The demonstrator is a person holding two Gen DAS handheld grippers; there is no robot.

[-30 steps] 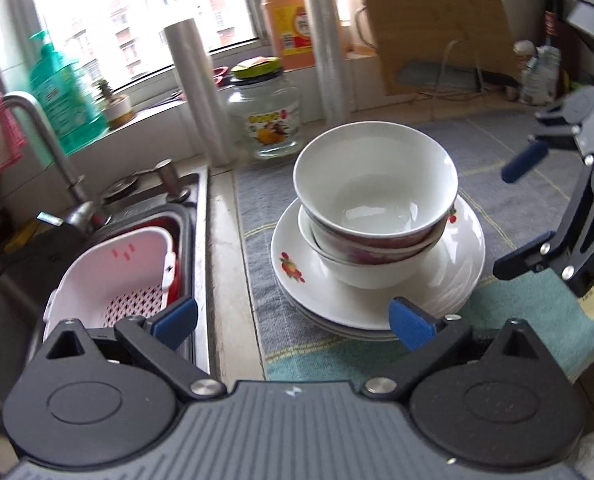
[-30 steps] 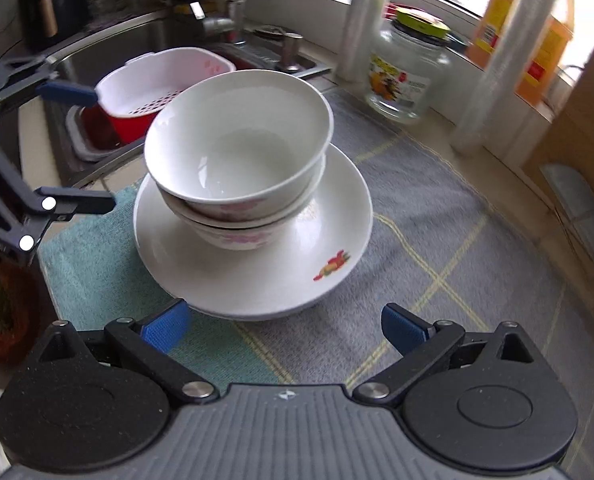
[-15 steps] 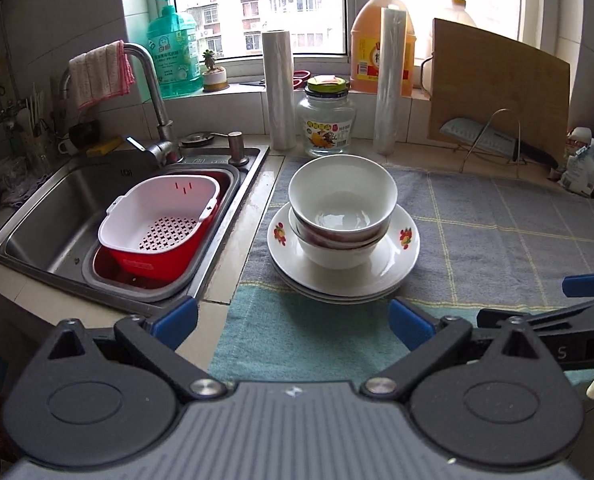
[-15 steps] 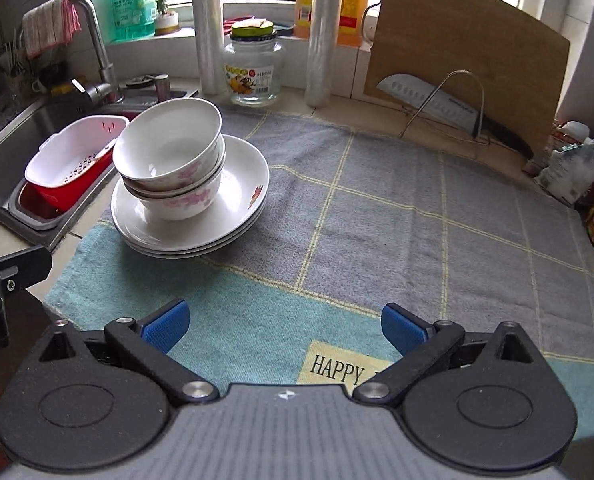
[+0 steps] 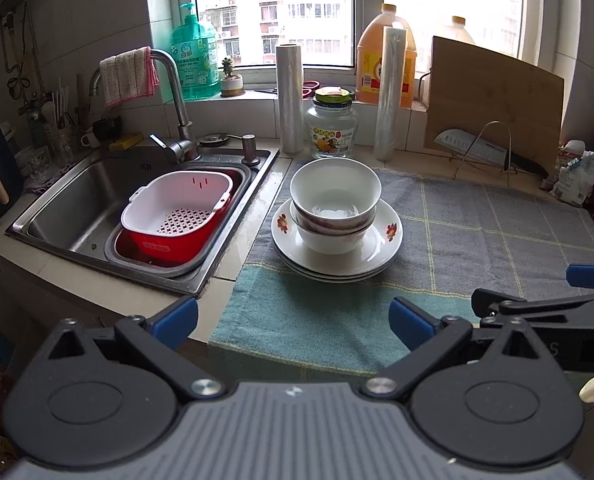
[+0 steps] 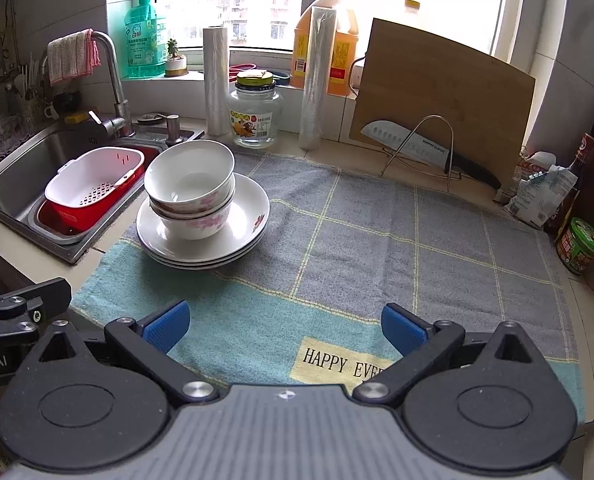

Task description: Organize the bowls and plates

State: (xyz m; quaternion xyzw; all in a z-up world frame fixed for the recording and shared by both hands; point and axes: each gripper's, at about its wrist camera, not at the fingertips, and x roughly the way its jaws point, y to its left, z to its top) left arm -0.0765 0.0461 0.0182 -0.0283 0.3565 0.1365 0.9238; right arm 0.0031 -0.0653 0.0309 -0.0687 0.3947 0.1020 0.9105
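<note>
Bowls (image 5: 334,196), two of them nested and showing pink flower prints on their sides in the right wrist view, are sitting upright in the middle of a stack of white plates (image 5: 381,252) with red flower marks on the rims. That stack is resting on the far-left part of a grey and teal checked towel (image 6: 377,248) that is covering the counter, just right of the stainless sink (image 5: 73,208). A white colander basket (image 5: 177,208) is sitting inside a red basin (image 5: 165,246) within the sink. Beyond the stack, a glass jar (image 5: 331,132) with a yellow-green lid is standing between two upright rolls of plastic wrap (image 5: 290,100). At far right, a wooden cutting board (image 6: 445,96) is leaning against the wall behind a cleaver (image 6: 413,146) propped on a wire stand. The left gripper (image 5: 293,318) is hovering at the near edge of the towel, released, with its blue-padded fingers spread wide and holding nothing. The right gripper (image 6: 285,326) is hovering over the near teal band of the towel, likewise released and empty, well apart from the dishes.
</note>
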